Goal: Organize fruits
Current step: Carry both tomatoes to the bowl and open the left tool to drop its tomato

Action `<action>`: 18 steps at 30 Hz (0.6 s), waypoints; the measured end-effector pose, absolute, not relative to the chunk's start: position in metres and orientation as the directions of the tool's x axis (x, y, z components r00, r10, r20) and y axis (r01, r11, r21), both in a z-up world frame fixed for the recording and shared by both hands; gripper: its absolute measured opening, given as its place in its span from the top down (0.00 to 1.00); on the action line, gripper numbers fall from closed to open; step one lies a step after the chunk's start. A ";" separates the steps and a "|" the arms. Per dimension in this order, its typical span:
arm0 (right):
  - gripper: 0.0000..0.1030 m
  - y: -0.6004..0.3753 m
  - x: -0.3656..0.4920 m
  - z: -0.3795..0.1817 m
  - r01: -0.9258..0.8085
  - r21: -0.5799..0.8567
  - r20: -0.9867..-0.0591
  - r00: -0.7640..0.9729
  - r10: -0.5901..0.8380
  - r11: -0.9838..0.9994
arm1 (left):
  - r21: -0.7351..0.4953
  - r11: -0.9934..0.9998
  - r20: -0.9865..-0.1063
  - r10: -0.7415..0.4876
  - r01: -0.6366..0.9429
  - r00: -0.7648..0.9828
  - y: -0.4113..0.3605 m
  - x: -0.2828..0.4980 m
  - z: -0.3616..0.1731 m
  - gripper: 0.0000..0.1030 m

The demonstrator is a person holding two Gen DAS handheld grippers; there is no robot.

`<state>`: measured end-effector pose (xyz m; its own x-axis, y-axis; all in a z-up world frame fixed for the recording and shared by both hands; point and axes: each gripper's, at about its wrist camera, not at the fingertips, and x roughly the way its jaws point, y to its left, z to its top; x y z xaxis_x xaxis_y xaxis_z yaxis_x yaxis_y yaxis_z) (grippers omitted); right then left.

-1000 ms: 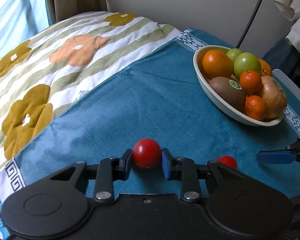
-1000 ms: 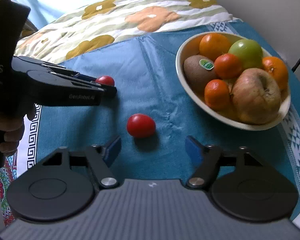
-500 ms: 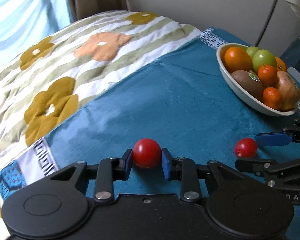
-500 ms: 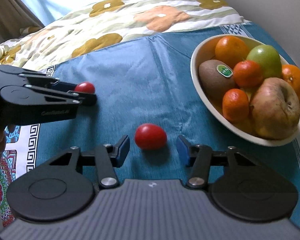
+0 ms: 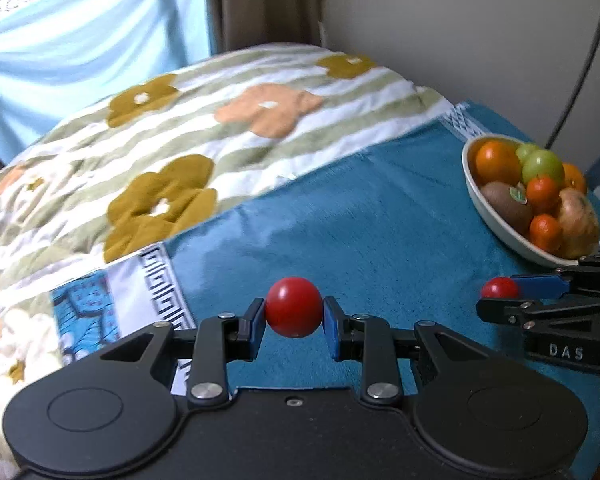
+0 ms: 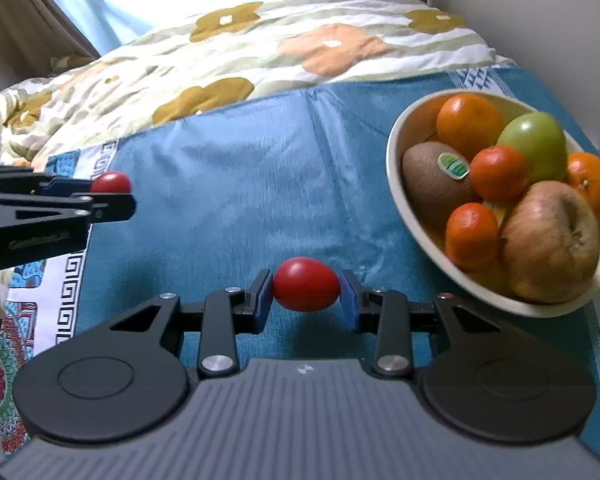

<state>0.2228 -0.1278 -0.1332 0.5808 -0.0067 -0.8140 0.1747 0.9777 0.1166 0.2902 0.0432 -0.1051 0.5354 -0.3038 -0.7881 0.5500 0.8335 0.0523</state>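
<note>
Two grippers, each clamped on a red tomato above the blue cloth.

Left wrist view: the left gripper has its blue pads pressed against both sides of a round tomato, held over the blue cloth. To the right, the right gripper comes in side-on with a second tomato at its tip. Beyond it stands the white bowl of oranges, a kiwi and green fruit, with the floral blanket behind the cloth. Right wrist view: the right gripper is closed narrowly on the oval second tomato, pads touching both ends, just above the cloth. The bowl sits near on the right. At far left the left gripper holds its tomato, well apart from the bowl.
</note>
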 end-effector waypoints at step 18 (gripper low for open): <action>0.51 -0.175 0.171 -0.072 0.027 0.136 -0.741 0.666 0.084 0.990 | 0.011 0.952 -0.722 -0.204 0.305 0.661 0.022 0.201 -0.044 0.67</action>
<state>0.1712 -0.1755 -0.0719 0.6658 0.0835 -0.7414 0.0274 0.9903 0.1362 0.2008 0.0215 -0.0445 0.6614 -0.2037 -0.7219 0.3055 0.9521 0.0112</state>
